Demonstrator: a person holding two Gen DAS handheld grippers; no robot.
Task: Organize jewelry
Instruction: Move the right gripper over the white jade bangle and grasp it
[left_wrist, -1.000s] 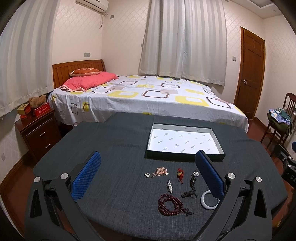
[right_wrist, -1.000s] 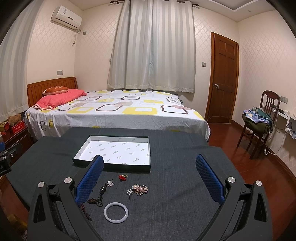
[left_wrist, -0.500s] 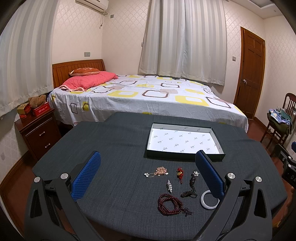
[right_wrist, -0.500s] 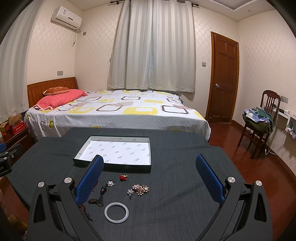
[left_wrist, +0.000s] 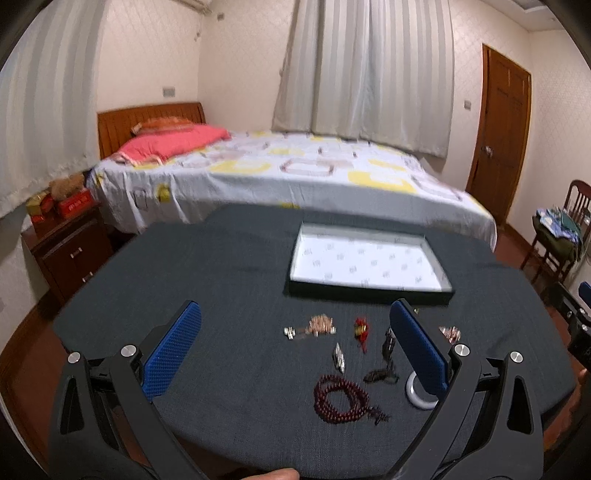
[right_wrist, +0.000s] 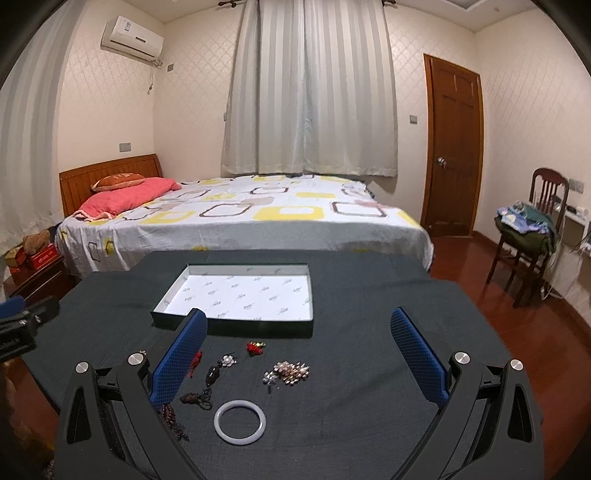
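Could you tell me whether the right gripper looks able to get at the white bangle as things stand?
Probably yes. The white bangle lies flat on the dark cloth, apart from the other pieces, just ahead of the open right gripper, with nothing over it. The nearest neighbour, the dark tasselled pendant, lies off to its left.

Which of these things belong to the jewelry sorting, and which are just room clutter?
Job items: empty tray, white bangle, dark red bead string, pearl cluster brooch, red tassel charm, dark pendant cord, small silver piece.

Not part of it: bed, chair with clothes, nightstand, door.
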